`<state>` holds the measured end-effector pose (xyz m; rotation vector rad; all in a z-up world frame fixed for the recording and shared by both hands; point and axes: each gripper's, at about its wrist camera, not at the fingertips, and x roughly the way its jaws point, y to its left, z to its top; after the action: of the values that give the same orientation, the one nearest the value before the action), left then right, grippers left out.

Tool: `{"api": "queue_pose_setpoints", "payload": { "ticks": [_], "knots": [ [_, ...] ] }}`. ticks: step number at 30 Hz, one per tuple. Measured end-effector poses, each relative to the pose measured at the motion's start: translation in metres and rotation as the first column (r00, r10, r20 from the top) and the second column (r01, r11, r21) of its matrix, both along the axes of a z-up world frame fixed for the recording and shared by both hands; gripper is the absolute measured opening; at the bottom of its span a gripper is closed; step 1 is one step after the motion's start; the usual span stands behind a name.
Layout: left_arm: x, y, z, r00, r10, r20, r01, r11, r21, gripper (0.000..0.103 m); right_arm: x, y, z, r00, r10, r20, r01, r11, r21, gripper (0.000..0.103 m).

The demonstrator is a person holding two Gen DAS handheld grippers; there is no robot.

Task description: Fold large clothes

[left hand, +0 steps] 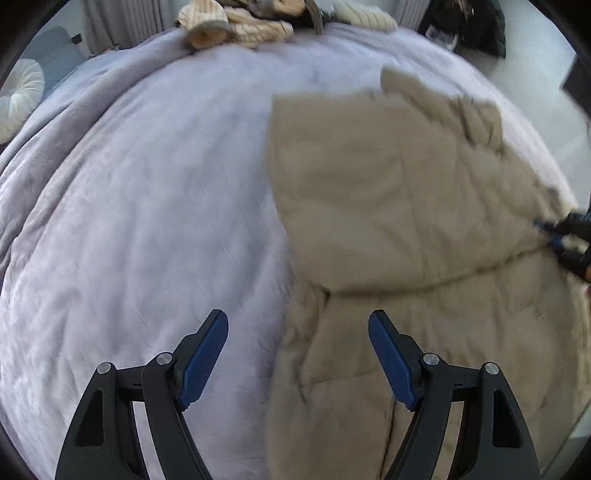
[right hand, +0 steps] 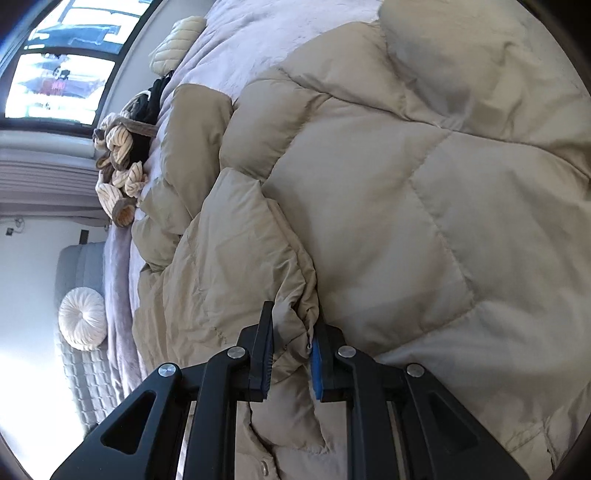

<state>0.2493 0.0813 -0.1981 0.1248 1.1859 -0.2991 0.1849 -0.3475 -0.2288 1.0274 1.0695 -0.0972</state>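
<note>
Your left hand-held gripper points steeply down at the bed. Its two blue pads stand wide apart with nothing between them. It hangs over the left edge of the puffy tan coat, half above the coat and half above the grey blanket.

Your right hand-held gripper tilts down at the coat too, and its view is rolled on its side. Its jaws are almost together and they pinch a bunched fold of the coat's edge. In the left view you see this gripper only as a dark blur at the coat's right side, cut off by the picture edge.

The coat lies spread on the bed, with one part folded over the rest. A snap button shows on the coat just below the right gripper.

Far behind the coat, at the bed's far edge, sits a pile of striped cream clothes with some dark things mixed in; you cannot tell what each piece is. A round white cushion rests on a grey seat beside the bed. The left view is smeared, so the coat's seams are hard to make out there.
</note>
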Motion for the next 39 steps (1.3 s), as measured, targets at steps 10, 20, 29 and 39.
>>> {"api": "queue_pose_setpoints", "payload": {
  "ticks": [10, 20, 29, 39],
  "knots": [
    [0.041, 0.016, 0.005, 0.988, 0.107, 0.113, -0.110, 0.994, 0.021, 0.079, 0.011, 0.020, 0.007, 0.997, 0.059, -0.042, -0.063, 0.992, -0.112, 0.018],
    [0.031, 0.051, 0.029, 0.986, 0.146, 0.077, -0.144, 0.989, -0.031, 0.079, 0.006, 0.020, 0.039, 0.996, 0.082, -0.041, -0.090, 0.954, -0.285, 0.022],
    [0.072, -0.033, 0.002, 0.988, 0.137, 0.075, -0.138, 0.990, 0.005, 0.080, 0.013, 0.051, 0.073, 0.973, 0.228, -0.023, -0.213, 0.864, -0.455, 0.022],
    [0.069, -0.040, 0.004, 0.981, 0.180, 0.075, -0.185, 0.981, 0.057, 0.080, 0.028, 0.036, 0.038, 0.978, 0.198, -0.067, -0.208, 0.892, -0.401, 0.017]
  ]
}}
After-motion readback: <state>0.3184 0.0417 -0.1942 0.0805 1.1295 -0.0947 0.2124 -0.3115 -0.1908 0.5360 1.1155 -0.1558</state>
